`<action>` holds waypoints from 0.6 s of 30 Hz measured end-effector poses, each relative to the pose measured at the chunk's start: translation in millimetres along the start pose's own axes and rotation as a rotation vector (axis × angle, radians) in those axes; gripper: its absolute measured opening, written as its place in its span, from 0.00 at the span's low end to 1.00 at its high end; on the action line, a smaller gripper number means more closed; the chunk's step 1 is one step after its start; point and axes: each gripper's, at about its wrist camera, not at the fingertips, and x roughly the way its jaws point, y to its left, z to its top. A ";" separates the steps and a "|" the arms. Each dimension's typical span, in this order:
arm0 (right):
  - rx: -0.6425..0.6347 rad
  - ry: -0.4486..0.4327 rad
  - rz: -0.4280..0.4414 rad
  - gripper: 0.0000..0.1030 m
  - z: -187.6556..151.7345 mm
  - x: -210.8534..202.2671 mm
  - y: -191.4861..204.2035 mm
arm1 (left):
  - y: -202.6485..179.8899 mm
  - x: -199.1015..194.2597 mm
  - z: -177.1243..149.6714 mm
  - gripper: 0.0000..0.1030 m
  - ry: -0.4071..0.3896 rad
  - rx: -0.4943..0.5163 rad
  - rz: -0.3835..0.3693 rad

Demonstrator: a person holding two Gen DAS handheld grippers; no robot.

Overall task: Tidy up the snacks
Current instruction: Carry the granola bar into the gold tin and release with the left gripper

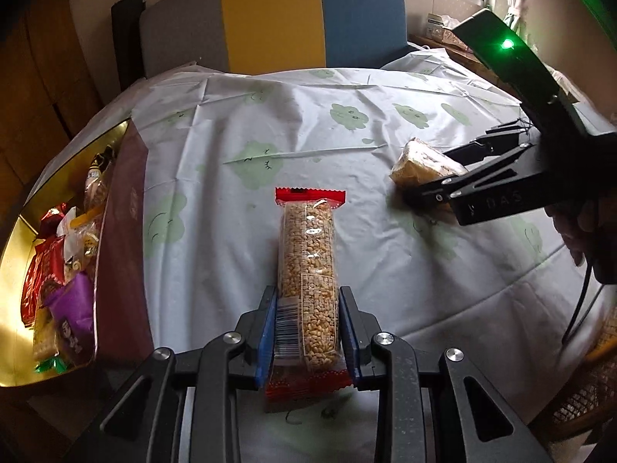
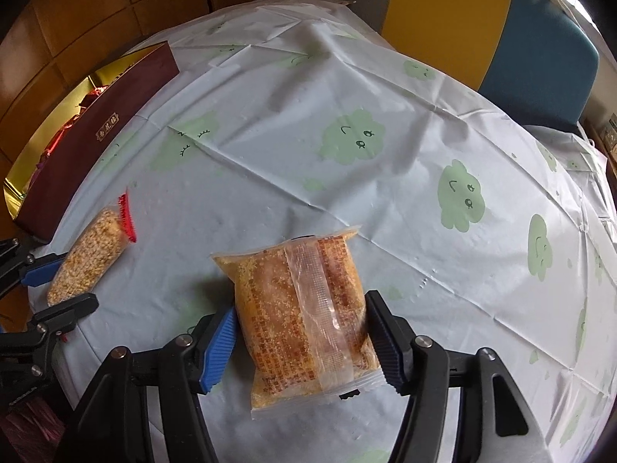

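Note:
A long clear puffed-grain bar packet with red ends (image 1: pixel 307 266) lies on the tablecloth between the fingers of my left gripper (image 1: pixel 307 332), which is shut on its near end. It also shows in the right wrist view (image 2: pixel 86 254). A squarish orange snack packet (image 2: pixel 304 312) sits between the fingers of my right gripper (image 2: pixel 302 343), which is shut on its sides. The left wrist view shows that packet (image 1: pixel 420 162) held by the right gripper (image 1: pixel 428 189) at the right.
A maroon box with a gold inside (image 1: pixel 123 231) holds several wrapped snacks at the table's left edge; it also shows in the right wrist view (image 2: pixel 96 123). The tablecloth (image 2: pixel 347 177) is pale with green clouds. A grey, yellow and blue chair (image 1: pixel 270 19) stands behind.

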 end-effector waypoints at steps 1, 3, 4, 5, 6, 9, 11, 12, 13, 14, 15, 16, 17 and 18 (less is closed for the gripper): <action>-0.004 0.000 -0.004 0.62 0.8 -0.6 0.6 | 0.5 -2.4 -1.3 0.29 0.001 -0.002 -0.010; -0.011 -0.004 -0.006 0.62 0.4 -0.4 3.5 | 1.7 -10.9 -4.0 0.29 -0.015 -0.002 -0.022; -0.013 -0.005 -0.008 0.62 1.9 0.9 5.7 | 2.9 -14.8 -4.7 0.29 -0.020 -0.003 -0.027; -0.016 -0.006 -0.010 0.62 2.3 1.7 6.7 | 4.7 -18.7 -4.9 0.29 -0.021 -0.008 -0.039; -0.018 -0.008 -0.011 0.62 2.2 1.5 6.4 | 5.7 -22.5 -5.0 0.29 -0.025 -0.012 -0.044; -0.027 -0.011 -0.014 0.62 2.2 1.1 6.5 | 12.6 -36.2 -3.0 0.29 -0.046 -0.035 -0.059; -0.025 -0.012 -0.017 0.62 1.6 0.6 7.0 | 19.9 -45.6 0.1 0.29 -0.058 -0.067 -0.068; -0.026 -0.011 -0.017 0.62 1.7 0.4 6.9 | 25.5 -51.9 2.2 0.29 -0.065 -0.086 -0.069; -0.027 -0.011 -0.018 0.62 1.6 0.5 6.8 | 30.7 -57.7 3.4 0.29 -0.075 -0.103 -0.069; -0.028 -0.011 -0.020 0.62 1.2 -0.1 7.8 | 36.7 -64.2 4.1 0.29 -0.087 -0.120 -0.067; -0.030 -0.011 -0.022 0.62 1.5 0.0 7.9 | 44.4 -71.5 4.9 0.29 -0.101 -0.139 -0.061; -0.033 -0.011 -0.023 0.62 2.2 0.3 8.0 | 51.3 -76.5 5.5 0.29 -0.109 -0.155 -0.051; -0.036 -0.012 -0.024 0.62 2.3 0.2 8.7 | 58.8 -81.5 5.9 0.29 -0.116 -0.174 -0.035; -0.039 -0.012 -0.025 0.62 2.3 0.2 8.9 | 68.5 -87.0 5.6 0.29 -0.126 -0.200 -0.018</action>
